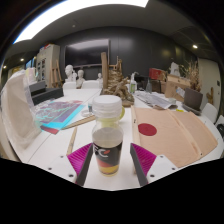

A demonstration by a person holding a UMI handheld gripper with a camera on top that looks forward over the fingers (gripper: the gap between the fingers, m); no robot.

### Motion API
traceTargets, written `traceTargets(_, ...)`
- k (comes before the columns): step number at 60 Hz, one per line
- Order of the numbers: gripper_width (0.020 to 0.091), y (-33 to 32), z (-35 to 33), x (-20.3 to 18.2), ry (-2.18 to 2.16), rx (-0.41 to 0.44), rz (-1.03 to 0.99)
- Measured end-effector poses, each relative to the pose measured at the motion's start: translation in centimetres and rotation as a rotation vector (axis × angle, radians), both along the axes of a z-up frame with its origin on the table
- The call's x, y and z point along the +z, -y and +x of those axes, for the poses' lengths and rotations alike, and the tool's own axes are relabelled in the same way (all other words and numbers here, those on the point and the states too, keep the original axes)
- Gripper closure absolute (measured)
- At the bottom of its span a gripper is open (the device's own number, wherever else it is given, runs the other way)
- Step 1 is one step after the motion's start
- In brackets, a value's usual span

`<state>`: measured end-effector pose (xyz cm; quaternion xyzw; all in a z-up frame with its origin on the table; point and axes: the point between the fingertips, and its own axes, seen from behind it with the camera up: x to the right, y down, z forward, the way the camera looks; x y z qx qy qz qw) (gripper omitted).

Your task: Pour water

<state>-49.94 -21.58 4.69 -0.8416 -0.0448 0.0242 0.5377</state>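
A small bottle (107,138) with a white cap, a dark label and yellowish liquid in its lower part stands upright on the white table (140,172). It is between the two fingers of my gripper (112,152). The left magenta pad (86,162) lies close against the bottle's side. A narrow gap shows between the bottle and the right pad (143,160). The gripper is open around the bottle, which rests on the table.
A red round disc (147,129) lies on the table beyond the right finger, beside a large brown board (185,135). Colourful papers (60,112) and wooden sticks (73,136) lie to the left. A white chair back (14,120) stands further left.
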Motion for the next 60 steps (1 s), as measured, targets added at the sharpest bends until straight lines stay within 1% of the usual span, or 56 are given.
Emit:
traceTargets(3,0.0478,-0.6,-0.1,-0.6,-0.003,-0.002,-0.003)
traceTargets(5,0.0543,-0.9,0.0,-0.9,0.0,-0.002,-0.005)
traceTargets(8,0.062,-1.2,-0.4,-0.7,-0.003,0.012,0.011)
traceTargets(9,0.0662,-1.3,-0.4,-0.7,-0.004,0.014,0.018)
traceTargets(16,0.0732,-1.3,-0.6,-0.8,-0.004,0.014,0.029)
traceTargets(19,0.0786,-1.2,-0.5,-0.8,-0.01,0.009,0.023)
traceTargets(24,0.0843,-1.2,-0.2,-0.6,-0.007,-0.001,0.01)
traceTargets(32,0.0843,-1.3,0.9,0.5,0.034,-0.019,-0.011)
traceTargets(37,0.0844,-1.9,2.8,2.4,0.052,-0.051,-0.007)
traceTargets(43,0.0844,-3.6,6.4,5.5,0.116,-0.093,0.022)
traceTargets(51,0.0844,-7.5,12.1,9.9,0.325,-0.142,0.078)
traceTargets(56,0.0844,-10.6,14.6,12.4,0.484,-0.15,0.122)
traceTargets(60,0.0844,-13.1,15.7,14.0,0.65,-0.135,0.151)
